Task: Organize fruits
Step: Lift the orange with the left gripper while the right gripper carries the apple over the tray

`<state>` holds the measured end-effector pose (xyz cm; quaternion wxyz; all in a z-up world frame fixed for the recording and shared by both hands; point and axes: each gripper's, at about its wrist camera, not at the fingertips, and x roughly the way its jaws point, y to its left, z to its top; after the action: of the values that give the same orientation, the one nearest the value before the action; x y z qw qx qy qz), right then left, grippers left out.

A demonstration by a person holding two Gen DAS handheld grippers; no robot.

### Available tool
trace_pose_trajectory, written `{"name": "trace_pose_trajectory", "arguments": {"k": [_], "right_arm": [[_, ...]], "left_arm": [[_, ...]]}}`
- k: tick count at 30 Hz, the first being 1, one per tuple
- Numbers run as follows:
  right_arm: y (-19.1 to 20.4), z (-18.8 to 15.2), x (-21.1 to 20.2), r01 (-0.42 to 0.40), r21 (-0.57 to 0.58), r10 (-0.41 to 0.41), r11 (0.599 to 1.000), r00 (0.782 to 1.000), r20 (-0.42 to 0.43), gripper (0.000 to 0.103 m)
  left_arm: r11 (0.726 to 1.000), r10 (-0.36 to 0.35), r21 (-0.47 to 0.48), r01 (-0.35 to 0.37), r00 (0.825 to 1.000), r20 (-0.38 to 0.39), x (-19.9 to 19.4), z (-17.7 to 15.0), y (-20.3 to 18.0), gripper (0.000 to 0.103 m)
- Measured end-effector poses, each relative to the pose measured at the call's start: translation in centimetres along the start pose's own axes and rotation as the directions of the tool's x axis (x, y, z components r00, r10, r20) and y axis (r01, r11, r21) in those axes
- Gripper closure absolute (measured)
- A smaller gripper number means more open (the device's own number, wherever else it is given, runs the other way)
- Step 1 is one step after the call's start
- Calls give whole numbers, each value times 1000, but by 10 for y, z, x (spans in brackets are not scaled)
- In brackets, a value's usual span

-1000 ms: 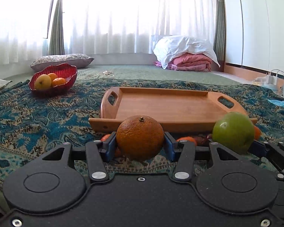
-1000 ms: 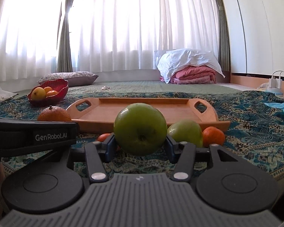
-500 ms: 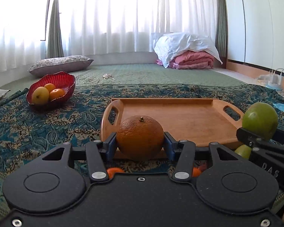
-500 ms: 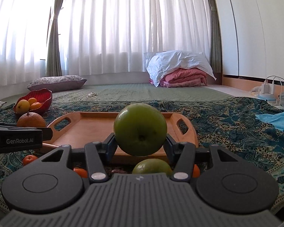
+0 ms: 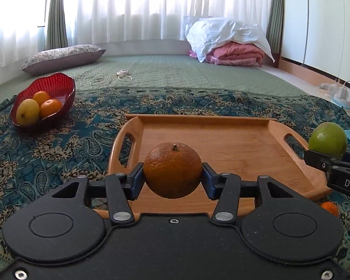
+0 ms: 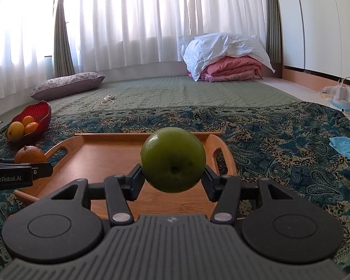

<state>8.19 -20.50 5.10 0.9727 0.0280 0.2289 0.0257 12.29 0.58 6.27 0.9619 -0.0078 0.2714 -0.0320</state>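
Note:
My left gripper (image 5: 173, 179) is shut on a large orange (image 5: 172, 169) and holds it above the near left part of the wooden tray (image 5: 233, 144). My right gripper (image 6: 172, 175) is shut on a green apple (image 6: 172, 159) above the near right part of the same tray (image 6: 100, 154). The apple also shows at the right edge of the left wrist view (image 5: 327, 140). The orange shows at the left of the right wrist view (image 6: 29, 155). The tray floor is bare.
A red bowl (image 5: 58, 88) with a yellow fruit and two oranges sits at the far left on the patterned cloth (image 5: 46, 154). A small orange (image 5: 330, 207) lies by the tray's near right corner. A pillow, folded bedding and chargers lie further back.
Both grippers have risen and moved forward over the tray with their fruit. The loose fruits in front of the tray have dropped out of sight below the grippers.

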Motion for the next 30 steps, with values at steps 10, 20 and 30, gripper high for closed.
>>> {"name": "trace_pose_trajectory", "arguments": {"k": [10,20,30], "right_arm": [[-2,-5,38,-22,-19,20,1000,990,-139,48],[-1,-10,50,-23,-21,19,1000,980,-198,48],[0,-16,57,-14,-22,9,1000,973,-232,47]], "left_arm": [[1000,14,-7,-15,996,-93,44,4,0,55],[1000,30,9,-29,990,-135,63,-5,-6,55],[999,39,37,-34,990,-135,66,-11,-11,55]]}}
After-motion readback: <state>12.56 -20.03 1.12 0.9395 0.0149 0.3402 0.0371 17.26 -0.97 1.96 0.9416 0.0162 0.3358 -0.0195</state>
